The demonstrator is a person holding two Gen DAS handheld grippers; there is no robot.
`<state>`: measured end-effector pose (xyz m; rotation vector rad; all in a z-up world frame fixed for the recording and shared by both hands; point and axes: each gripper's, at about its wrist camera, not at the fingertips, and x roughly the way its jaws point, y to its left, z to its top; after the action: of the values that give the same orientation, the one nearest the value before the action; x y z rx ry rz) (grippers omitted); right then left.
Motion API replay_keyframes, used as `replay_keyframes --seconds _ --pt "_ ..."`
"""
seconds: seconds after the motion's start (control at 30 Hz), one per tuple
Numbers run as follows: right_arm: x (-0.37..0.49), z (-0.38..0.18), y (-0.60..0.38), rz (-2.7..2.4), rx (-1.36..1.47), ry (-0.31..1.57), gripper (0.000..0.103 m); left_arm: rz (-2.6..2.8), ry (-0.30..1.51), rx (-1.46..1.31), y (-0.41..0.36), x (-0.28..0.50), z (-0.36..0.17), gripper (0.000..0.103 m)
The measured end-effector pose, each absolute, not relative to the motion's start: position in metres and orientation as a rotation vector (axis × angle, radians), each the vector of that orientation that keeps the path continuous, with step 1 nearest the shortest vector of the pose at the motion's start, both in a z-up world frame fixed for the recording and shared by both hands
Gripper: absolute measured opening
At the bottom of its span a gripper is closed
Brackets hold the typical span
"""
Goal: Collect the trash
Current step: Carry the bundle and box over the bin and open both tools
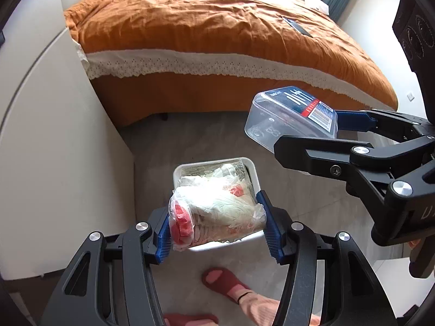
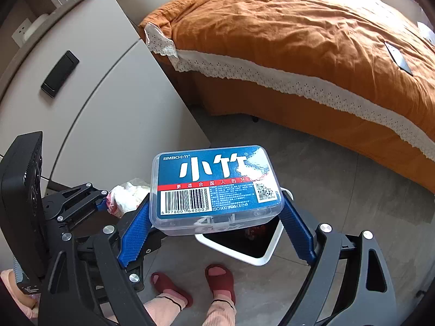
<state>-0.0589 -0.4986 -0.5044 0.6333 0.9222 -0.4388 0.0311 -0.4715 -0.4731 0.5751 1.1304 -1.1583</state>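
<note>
My left gripper (image 1: pixel 216 213) is shut on a crumpled clear plastic bag (image 1: pixel 220 206) stuffed with white and red wrappers. The bag hangs just above a white square bin (image 1: pixel 251 164) that stands on the floor. To the right and higher, my right gripper (image 1: pixel 307 133) is shut on a clear plastic box (image 1: pixel 288 114) with a blue label. In the right wrist view the box (image 2: pixel 212 179) sits between the blue pads of the right gripper (image 2: pixel 214 206), over the bin (image 2: pixel 261 258), whose inside is dark. The bag (image 2: pixel 127 194) shows at the left behind the box.
A bed with an orange cover (image 1: pixel 206 24) and white lace trim fills the back, and a dark flat object (image 1: pixel 297 27) lies on it. A white cabinet (image 2: pixel 103 87) stands at the left. A person's feet in red slippers (image 2: pixel 220 279) stand on the grey floor near the bin.
</note>
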Motion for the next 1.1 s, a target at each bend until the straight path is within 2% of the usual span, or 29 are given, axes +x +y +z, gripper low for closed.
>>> replay_keyframes --seconds 0.03,0.1,0.13,0.17,0.33,0.53,0.73,1.1 --pt "-0.059 -0.514 -0.5 -0.443 0.637 0.931 0.088 -1.161 1.139 0.575 -0.473 0.032 -0.482 0.055" --pt "-0.057 -0.536 -0.503 -0.442 0.654 0.965 0.088 -1.166 1.158 0.562 -0.474 0.033 -0.498 0.067" --pt "-0.055 -0.548 -0.504 -0.437 0.666 0.985 0.091 -1.165 1.176 0.549 -0.473 0.033 -0.505 0.096" --pt "-0.055 -0.557 -0.505 -0.443 0.673 0.994 0.1 -1.158 1.18 0.533 -0.473 0.034 -0.51 0.098" --pt "-0.055 -0.579 -0.507 -0.463 0.683 1.039 0.099 -1.143 1.239 0.513 -0.473 0.036 -0.536 0.098" --pt "-0.055 -0.561 -0.502 -0.452 0.684 1.03 0.099 -1.124 1.218 0.501 -0.464 0.037 -0.518 0.098" --pt "-0.05 -0.516 -0.495 -0.438 0.657 0.988 0.099 -1.1 1.18 0.464 -0.454 0.048 -0.469 0.098" --pt "-0.041 -0.385 -0.454 -0.395 0.442 0.845 0.099 -1.029 1.046 0.368 -0.424 0.053 -0.35 0.098"
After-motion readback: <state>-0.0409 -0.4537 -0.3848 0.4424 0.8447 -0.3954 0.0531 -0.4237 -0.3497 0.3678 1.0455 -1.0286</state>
